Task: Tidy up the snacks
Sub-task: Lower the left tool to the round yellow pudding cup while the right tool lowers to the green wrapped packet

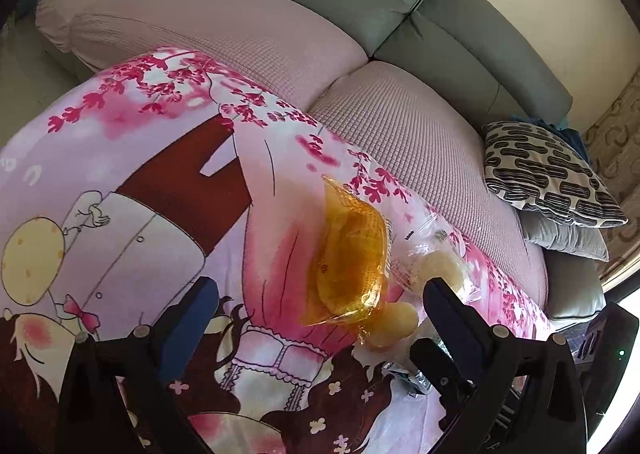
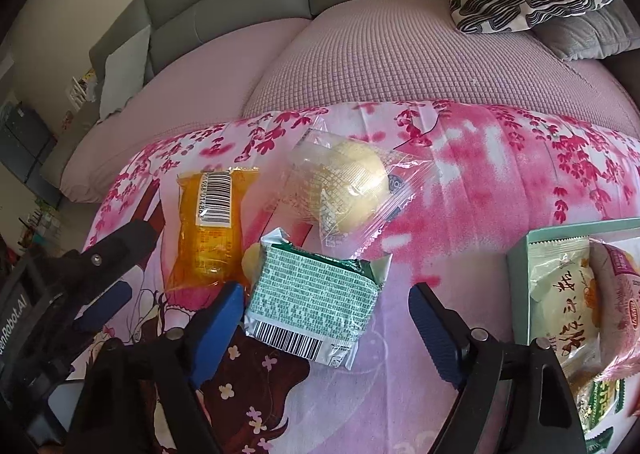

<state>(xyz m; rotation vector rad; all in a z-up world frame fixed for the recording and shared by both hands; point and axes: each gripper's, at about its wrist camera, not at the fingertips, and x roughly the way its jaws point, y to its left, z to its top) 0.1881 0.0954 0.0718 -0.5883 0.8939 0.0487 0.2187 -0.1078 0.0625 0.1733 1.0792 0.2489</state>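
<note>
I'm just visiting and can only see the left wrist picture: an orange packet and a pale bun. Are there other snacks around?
Observer: Yes, a green-and-white packet lies barcode-up between the open fingers of the right claw.
Operator: Where do snacks go?
Observer: Probably a mint-green box to the right; it already holds wrapped snacks.
Operator: Any label on the orange one?
Observer: The orange packet shows a white barcode at its far end.
</note>
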